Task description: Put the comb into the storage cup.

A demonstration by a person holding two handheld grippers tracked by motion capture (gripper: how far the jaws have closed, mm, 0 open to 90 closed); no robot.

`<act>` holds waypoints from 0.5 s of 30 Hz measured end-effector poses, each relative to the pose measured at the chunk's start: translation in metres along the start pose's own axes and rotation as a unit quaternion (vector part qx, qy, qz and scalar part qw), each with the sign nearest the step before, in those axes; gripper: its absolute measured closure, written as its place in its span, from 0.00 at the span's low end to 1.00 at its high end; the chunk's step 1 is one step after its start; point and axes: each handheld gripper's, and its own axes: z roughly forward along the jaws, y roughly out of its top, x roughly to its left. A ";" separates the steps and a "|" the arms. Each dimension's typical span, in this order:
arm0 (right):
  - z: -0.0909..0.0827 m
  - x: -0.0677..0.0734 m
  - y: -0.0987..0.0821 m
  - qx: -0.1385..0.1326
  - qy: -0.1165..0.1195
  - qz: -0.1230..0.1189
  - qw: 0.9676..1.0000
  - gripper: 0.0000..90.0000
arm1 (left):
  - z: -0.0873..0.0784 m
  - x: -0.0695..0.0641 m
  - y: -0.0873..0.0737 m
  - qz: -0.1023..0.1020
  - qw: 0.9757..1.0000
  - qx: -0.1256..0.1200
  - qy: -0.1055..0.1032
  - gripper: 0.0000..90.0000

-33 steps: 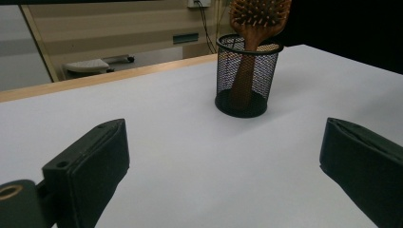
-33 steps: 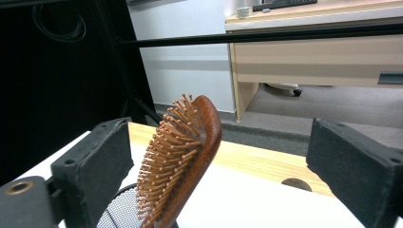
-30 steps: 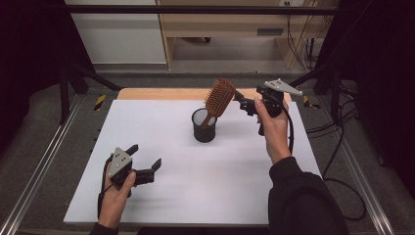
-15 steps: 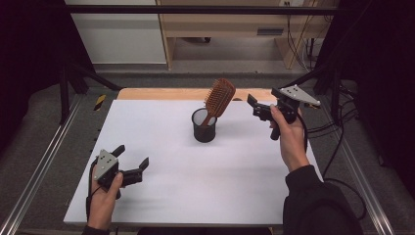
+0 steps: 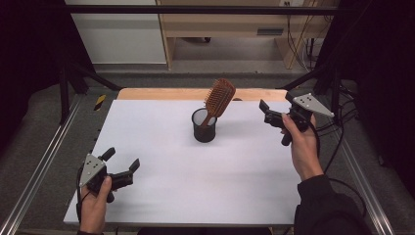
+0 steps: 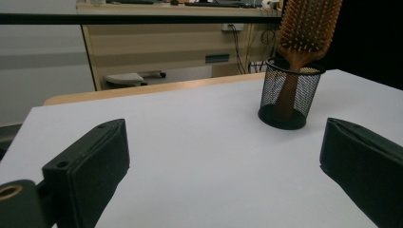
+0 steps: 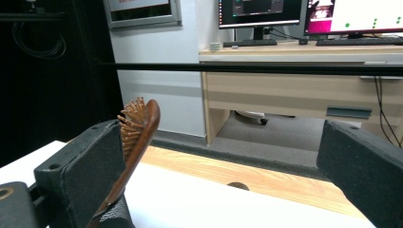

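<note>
A wooden hairbrush (image 5: 220,97) stands handle-down and leaning in a black mesh cup (image 5: 204,127) near the table's far middle. Held to the right of the cup above the table, my right gripper (image 5: 275,103) is open; its jaws have just been opening and nothing is between them. In the right gripper view the brush (image 7: 140,124) shows past the left jaw, apart from my right gripper (image 7: 223,161). My left gripper (image 5: 122,158) is open and empty at the near left. The left gripper view shows the cup (image 6: 290,97) and brush (image 6: 309,23) far ahead of my left gripper (image 6: 223,156).
The white tabletop (image 5: 195,191) has a wooden strip (image 5: 166,94) along its far edge. Metal rails (image 5: 44,166) run down both sides. A desk (image 7: 294,90) with monitors stands beyond the table.
My right gripper has drawn away to the right of the brush, which stays in the cup. My left hand has slid toward the near left corner.
</note>
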 end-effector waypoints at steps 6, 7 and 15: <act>-0.012 -0.006 -0.002 -0.001 -0.005 0.000 1.000 0.03 | -0.004 0.005 0.000 -0.002 1.000 -0.001 0.002 0.03; -0.015 -0.007 -0.003 -0.003 -0.007 0.001 1.000 0.03 | -0.005 0.005 0.000 -0.003 1.000 -0.002 0.003 0.03; -0.032 -0.009 -0.007 -0.005 -0.009 -0.007 1.000 0.03 | -0.014 0.017 -0.002 -0.011 1.000 -0.008 0.014 0.03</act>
